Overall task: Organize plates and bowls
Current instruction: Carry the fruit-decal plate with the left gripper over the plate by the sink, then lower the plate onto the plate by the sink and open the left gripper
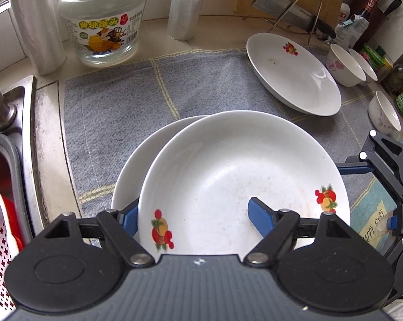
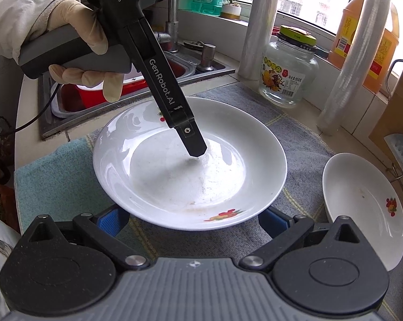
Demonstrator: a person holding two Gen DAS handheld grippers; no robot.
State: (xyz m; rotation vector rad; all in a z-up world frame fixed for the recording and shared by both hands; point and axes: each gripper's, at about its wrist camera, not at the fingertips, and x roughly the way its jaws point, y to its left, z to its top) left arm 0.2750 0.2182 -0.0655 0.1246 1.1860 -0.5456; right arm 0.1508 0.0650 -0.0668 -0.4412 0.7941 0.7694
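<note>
- Your top plate [image 1: 241, 176] sits on a second plate [image 1: 133, 165] near the front edge of the grey cloth [image 1: 116, 101], shifted right so the lower one's rim peeks out on the left.
- Your left gripper [image 1: 193, 219] has that top plate: one blue pad [image 1: 261, 218] lies inside the bowl of it, the other is outside the near rim, jaws partly closed across the rim.
- From the right wrist you see only one plate there [image 2: 190, 160]; the lower plate is hidden, and the left gripper's finger [image 2: 192, 140] comes down into the middle with your gloved hand [image 2: 78, 45] on the handle.
- Your right gripper [image 2: 193, 220] has its jaws spread wide, the pads at either side under the plate's near rim; whether they touch it you cannot tell.
- A third plate [image 1: 292, 73] lies well apart toward the cloth's far right corner, tilted against a wire rack [image 1: 295, 13] holding a knife [image 1: 287, 13].
- Three small bowls [image 1: 344, 65] stand just past it along the right edge, only in the left view.
- Open cloth lies between the stack and the glass jar [image 1: 102, 21] at the back.
- The sink [image 2: 121, 80] borders the cloth's left edge.
</note>
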